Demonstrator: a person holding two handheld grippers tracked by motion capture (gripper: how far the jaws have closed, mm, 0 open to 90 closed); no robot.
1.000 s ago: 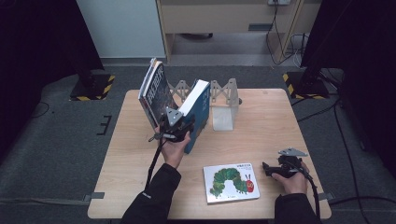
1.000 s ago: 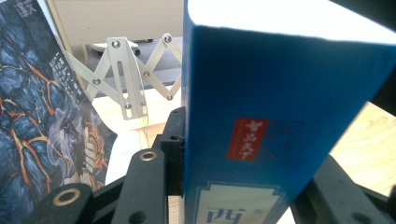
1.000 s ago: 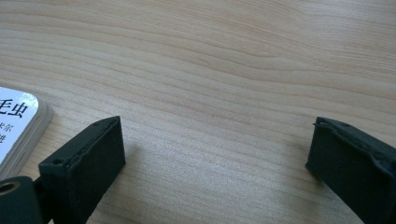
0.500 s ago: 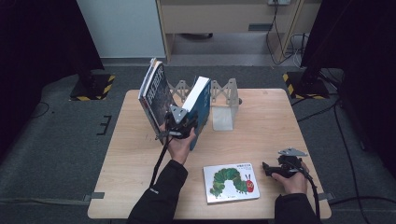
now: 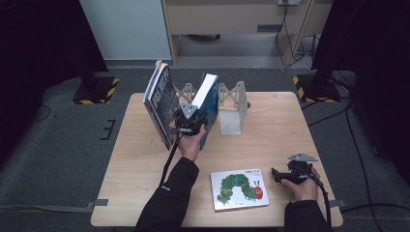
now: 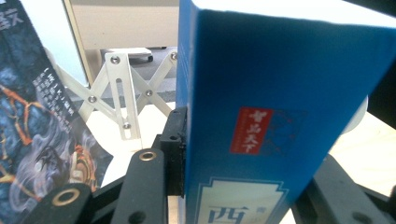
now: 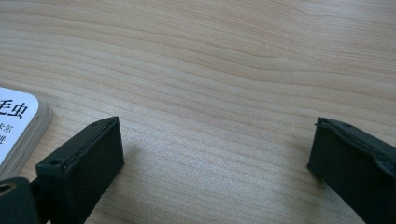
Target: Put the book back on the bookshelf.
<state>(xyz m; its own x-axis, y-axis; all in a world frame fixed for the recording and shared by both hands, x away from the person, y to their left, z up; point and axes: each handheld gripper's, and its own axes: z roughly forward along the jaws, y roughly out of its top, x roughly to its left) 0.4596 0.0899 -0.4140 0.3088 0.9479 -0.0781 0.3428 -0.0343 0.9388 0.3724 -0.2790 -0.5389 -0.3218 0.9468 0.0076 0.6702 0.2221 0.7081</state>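
My left gripper [image 5: 191, 118] is shut on a thick blue book [image 5: 209, 99], held upright above the table's back middle. In the left gripper view the blue book [image 6: 261, 116] stands between the black jaws, with its red label facing me. A dark illustrated book [image 5: 162, 104] leans upright just left of it, and its cover [image 6: 32, 140] shows in the left gripper view. My right gripper [image 5: 276, 175] rests open on the wood at the front right; nothing lies between its fingertips [image 7: 84, 158]. A caterpillar picture book [image 5: 239, 188] lies flat to its left.
A white folding book rack [image 5: 232, 108] stands at the back of the wooden table [image 5: 280, 125], right behind the blue book; its lattice [image 6: 126, 98] shows in the left gripper view. A corner of the picture book [image 7: 18, 126] lies beside the right gripper's left jaw.
My left hand has carried the blue book a little to the right and farther back, toward the white rack. The right gripper has stayed in place.
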